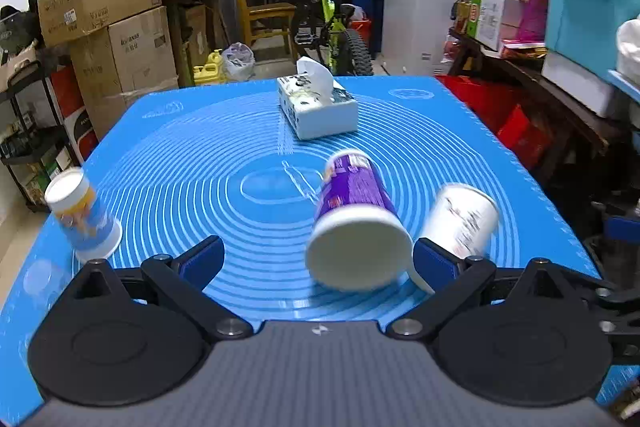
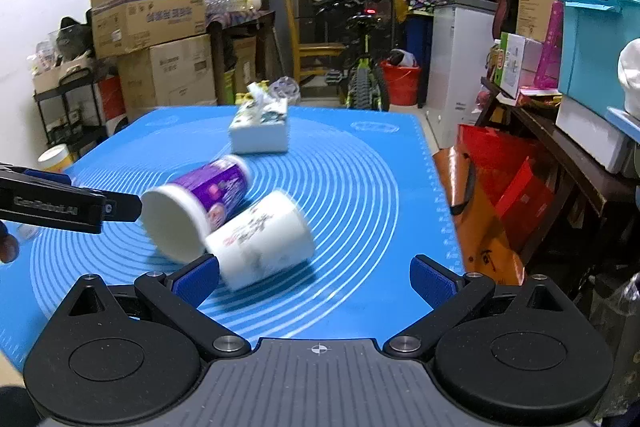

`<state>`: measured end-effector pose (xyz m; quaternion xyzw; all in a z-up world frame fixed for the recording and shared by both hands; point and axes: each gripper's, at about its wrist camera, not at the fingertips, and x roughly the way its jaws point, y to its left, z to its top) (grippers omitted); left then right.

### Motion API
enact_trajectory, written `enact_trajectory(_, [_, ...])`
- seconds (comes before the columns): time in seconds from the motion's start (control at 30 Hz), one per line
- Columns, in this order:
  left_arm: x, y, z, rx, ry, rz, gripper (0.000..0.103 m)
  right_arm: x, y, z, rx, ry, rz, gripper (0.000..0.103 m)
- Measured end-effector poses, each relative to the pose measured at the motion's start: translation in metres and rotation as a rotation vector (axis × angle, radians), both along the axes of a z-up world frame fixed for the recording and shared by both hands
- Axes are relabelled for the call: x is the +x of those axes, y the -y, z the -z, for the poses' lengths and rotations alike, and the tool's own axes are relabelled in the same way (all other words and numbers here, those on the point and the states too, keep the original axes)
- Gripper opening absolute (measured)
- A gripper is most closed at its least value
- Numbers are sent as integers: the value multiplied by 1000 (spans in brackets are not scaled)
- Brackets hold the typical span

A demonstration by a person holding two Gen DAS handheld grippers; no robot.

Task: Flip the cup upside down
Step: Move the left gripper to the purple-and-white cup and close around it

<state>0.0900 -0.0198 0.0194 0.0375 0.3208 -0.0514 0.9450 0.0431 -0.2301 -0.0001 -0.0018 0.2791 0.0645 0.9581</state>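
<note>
A purple cup (image 1: 352,211) lies on its side on the blue mat (image 1: 180,155), its white mouth toward me; it also shows in the right wrist view (image 2: 200,203). A white printed cup (image 1: 464,219) lies tipped beside it, touching it in the right wrist view (image 2: 264,239). A yellow-and-blue cup (image 1: 82,213) stands upside down, tilted, at the mat's left edge. My left gripper (image 1: 318,259) is open, the purple cup just ahead between its fingers. My right gripper (image 2: 316,277) is open with the white cup near its left finger (image 2: 198,277). Both cups look blurred.
A tissue box (image 1: 320,107) sits at the far middle of the mat, also in the right wrist view (image 2: 260,131). The left gripper's finger (image 2: 72,205) reaches in from the left. Cardboard boxes, a bicycle, a white cabinet and a cluttered shelf surround the table.
</note>
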Motion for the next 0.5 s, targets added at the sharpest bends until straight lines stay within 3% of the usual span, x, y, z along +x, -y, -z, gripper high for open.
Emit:
enact_trajectory(0.33, [57,21,18,6,-35,12,100,35,16,8,10,-11,39,101])
enact_trajectory(0.5, [79,32,32,33,-105,12,98,41,18,14,7,-28,44,101])
